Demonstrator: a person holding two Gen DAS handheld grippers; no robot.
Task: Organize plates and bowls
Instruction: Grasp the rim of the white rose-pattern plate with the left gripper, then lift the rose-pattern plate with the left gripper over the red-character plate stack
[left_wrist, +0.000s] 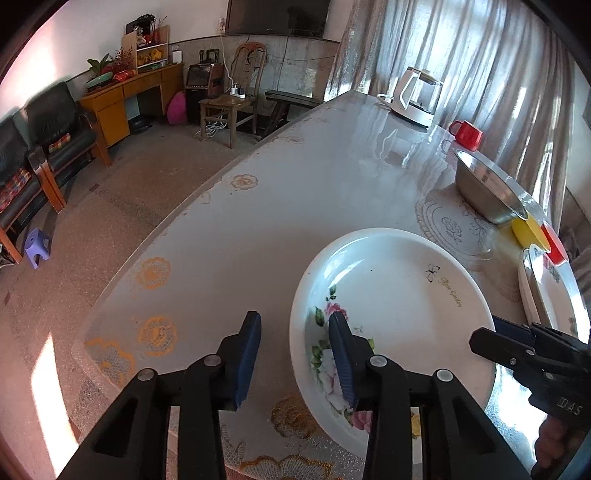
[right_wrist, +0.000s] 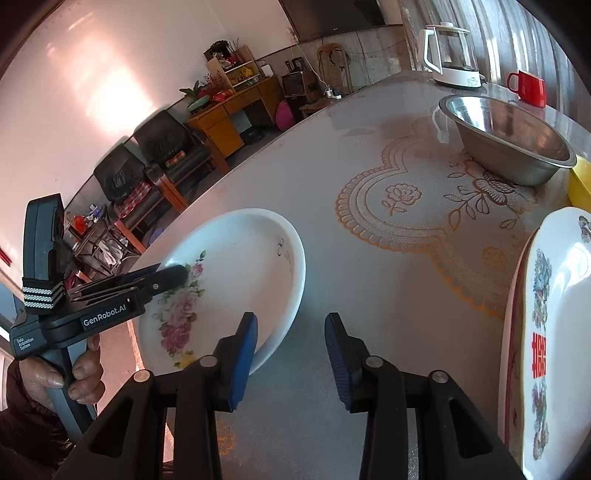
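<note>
The rose-patterned plate (left_wrist: 391, 314) lies on the desk (left_wrist: 258, 221); both hand-held grippers, left (left_wrist: 295, 354) and right (right_wrist: 290, 354), straddle its rim, part-open, not gripping. Glazed, slippery, breakable: pinch the rim.

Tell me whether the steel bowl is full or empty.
Empty: the steel bowl shows only bare shiny metal inside, down to its bottom.

Floral plate (left_wrist: 391, 321) on table (left_wrist: 280, 206), straddled at near-left rim by left hand-held gripper (left_wrist: 295, 332). Right hand-held gripper (right_wrist: 290, 332) at plate's opposite rim. Beyond right hand-held gripper, to right: steel bowl (right_wrist: 517, 147); behind bowl, mug (right_wrist: 528, 88) and kettle (right_wrist: 450, 59). Stacked plates (right_wrist: 554, 332) right of right hand-held gripper.
</note>
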